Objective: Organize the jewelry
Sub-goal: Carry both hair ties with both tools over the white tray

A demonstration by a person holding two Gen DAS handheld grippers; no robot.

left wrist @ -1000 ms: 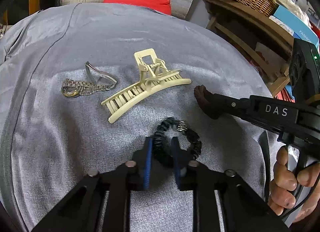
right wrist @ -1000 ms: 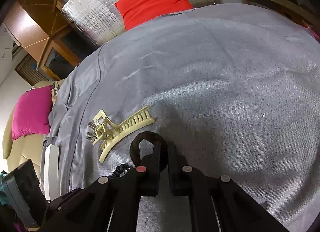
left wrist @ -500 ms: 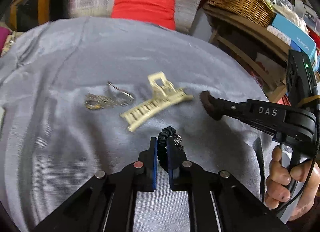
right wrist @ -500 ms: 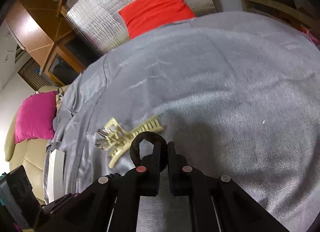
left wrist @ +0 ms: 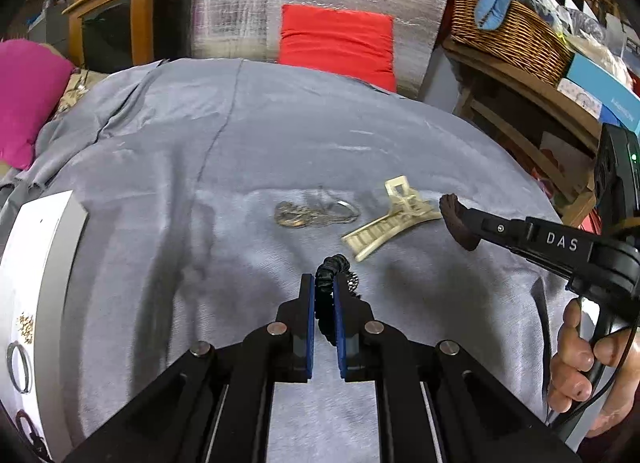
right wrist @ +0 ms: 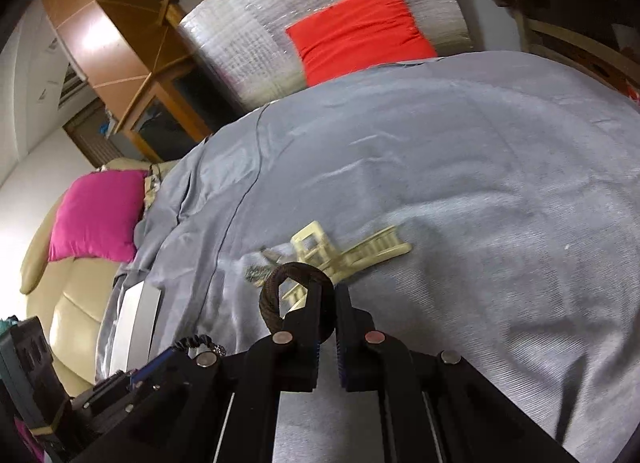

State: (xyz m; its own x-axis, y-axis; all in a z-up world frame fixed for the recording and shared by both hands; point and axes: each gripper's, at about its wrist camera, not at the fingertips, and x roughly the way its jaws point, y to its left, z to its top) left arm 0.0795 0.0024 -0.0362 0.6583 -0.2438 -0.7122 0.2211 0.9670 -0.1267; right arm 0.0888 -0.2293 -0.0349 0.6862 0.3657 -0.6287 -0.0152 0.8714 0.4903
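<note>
Grey cloth [left wrist: 280, 151] covers the surface in the left wrist view, with a red cushion [left wrist: 336, 39] and a wicker basket [left wrist: 508, 31] behind it and a white tray [left wrist: 44, 263] at the left edge. On the cloth lie a silver chain bracelet [left wrist: 304, 215] and, just beside it, a cream plastic claw hair clip [left wrist: 390, 219]. The left gripper [left wrist: 324, 299] is clenched on a black spiral hair tie [left wrist: 332, 275], which sticks up between the 2 blue pads. At right, a hand [left wrist: 588, 367] holds the right gripper [left wrist: 460, 219], whose tip carries a dark brown elastic hair band [left wrist: 454, 215] just right of the clip.

Right wrist view: the same grey cloth [right wrist: 440, 163] fills the frame, a pink cushion [right wrist: 96, 215] at left. The right gripper [right wrist: 326, 311] is clamped on the brown band [right wrist: 280, 287], whose loop stands up and partly hides the cream clip [right wrist: 352, 255]. The black spiral tie [right wrist: 198, 341] shows at lower left.
</note>
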